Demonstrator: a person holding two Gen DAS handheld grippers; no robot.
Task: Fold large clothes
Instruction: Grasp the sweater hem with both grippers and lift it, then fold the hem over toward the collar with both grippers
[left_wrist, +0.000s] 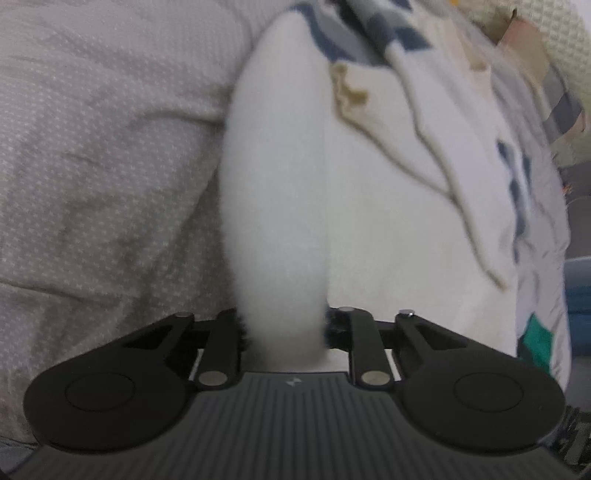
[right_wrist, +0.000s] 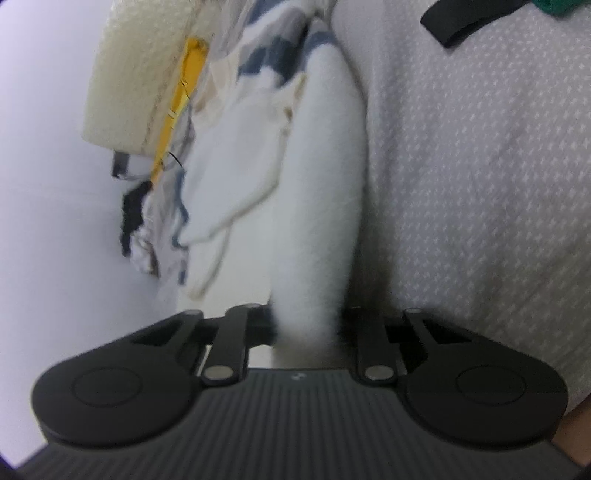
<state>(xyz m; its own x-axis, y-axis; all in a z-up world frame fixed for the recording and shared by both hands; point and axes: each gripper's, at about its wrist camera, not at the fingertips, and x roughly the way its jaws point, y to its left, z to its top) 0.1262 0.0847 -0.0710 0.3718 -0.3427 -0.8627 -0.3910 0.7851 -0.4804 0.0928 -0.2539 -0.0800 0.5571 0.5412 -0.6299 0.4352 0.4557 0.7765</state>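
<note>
A large white fleecy garment (left_wrist: 277, 184) with blue and grey patterned parts hangs stretched away from my left gripper (left_wrist: 284, 328), which is shut on a bunched fold of it. The same garment (right_wrist: 317, 206) shows in the right wrist view, where my right gripper (right_wrist: 306, 328) is shut on another bunched fold. Both sets of fingertips are hidden in the fabric. The garment is held above a pale pink dotted bedspread (left_wrist: 103, 147), which also shows in the right wrist view (right_wrist: 480, 166).
A cream textured blanket (right_wrist: 136, 81) with a yellow item (right_wrist: 184, 92) lies at the upper left of the right wrist view. A black strap (right_wrist: 458, 22) and a bit of green cloth (right_wrist: 554, 5) lie on the bedspread. A white wall (right_wrist: 44, 221) is left.
</note>
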